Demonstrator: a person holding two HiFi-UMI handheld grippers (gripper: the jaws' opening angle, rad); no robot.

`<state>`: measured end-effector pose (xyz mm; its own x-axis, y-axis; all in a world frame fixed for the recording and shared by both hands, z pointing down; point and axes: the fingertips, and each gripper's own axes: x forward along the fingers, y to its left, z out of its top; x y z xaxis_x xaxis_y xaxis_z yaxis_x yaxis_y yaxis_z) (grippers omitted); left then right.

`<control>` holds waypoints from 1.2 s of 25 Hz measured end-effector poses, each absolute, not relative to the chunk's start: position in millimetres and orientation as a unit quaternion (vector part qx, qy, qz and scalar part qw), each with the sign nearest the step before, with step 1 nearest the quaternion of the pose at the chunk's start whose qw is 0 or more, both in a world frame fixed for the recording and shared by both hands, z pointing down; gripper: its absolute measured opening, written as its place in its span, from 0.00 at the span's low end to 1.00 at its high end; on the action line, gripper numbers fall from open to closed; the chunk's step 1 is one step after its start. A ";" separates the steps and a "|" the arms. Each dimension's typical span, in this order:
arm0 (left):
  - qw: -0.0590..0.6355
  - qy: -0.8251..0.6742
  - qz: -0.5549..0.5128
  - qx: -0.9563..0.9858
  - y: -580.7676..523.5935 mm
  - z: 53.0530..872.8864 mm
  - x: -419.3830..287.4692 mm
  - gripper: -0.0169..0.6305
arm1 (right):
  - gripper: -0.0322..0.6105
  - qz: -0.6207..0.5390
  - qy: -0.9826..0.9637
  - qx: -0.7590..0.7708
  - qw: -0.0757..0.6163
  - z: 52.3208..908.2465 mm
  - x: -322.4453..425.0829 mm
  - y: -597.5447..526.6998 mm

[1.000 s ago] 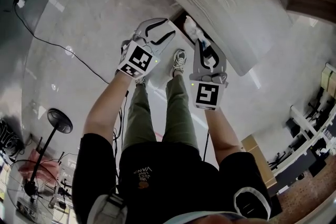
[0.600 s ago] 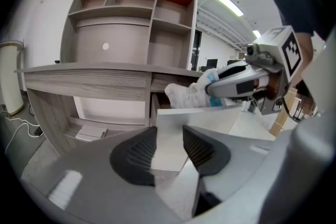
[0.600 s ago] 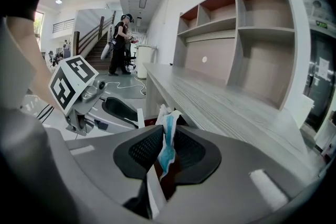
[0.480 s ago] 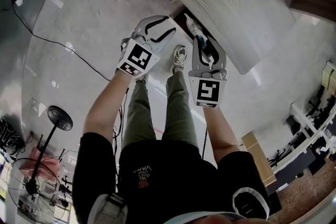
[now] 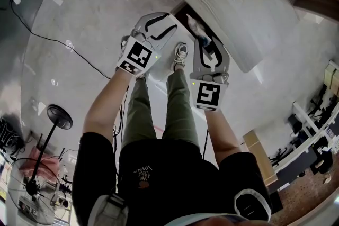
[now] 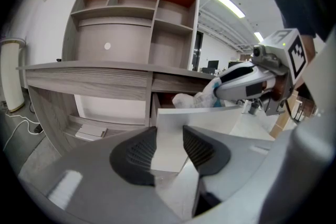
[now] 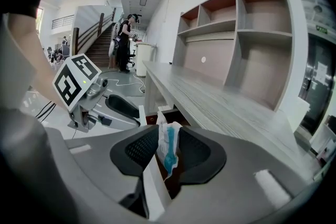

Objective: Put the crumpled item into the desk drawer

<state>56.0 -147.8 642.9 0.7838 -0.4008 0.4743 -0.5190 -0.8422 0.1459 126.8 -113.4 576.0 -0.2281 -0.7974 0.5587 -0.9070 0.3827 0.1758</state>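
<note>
We hold the crumpled item (image 7: 168, 153) just above the open desk drawer (image 6: 210, 115), its long axis hanging down toward the opening; our right gripper (image 7: 169, 140) is the one over the drawer, pads pinching the item; our left gripper (image 6: 169, 148) is clamped on the drawer's front edge.

Bright, even light from ceiling strip lights (image 6: 227, 1); sheen on the glossy floor (image 5: 79, 18); edges fisheye-bent.

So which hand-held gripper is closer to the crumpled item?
Right. The right hand-held gripper pinches the crumpled item between its jaws; the left hand-held gripper clamps the drawer front, apart from the item.
</note>
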 end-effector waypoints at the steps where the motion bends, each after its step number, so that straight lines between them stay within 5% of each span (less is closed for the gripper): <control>1: 0.136 -0.247 0.218 0.934 -147.8 642.9 56.1 0.31 | 0.21 0.088 -0.778 0.548 0.295 573.2 127.0 -112.1; 30: 0.142 -0.256 0.216 0.932 -148.4 639.5 56.8 0.31 | 0.20 0.086 -0.781 0.549 0.285 560.1 132.2 -102.4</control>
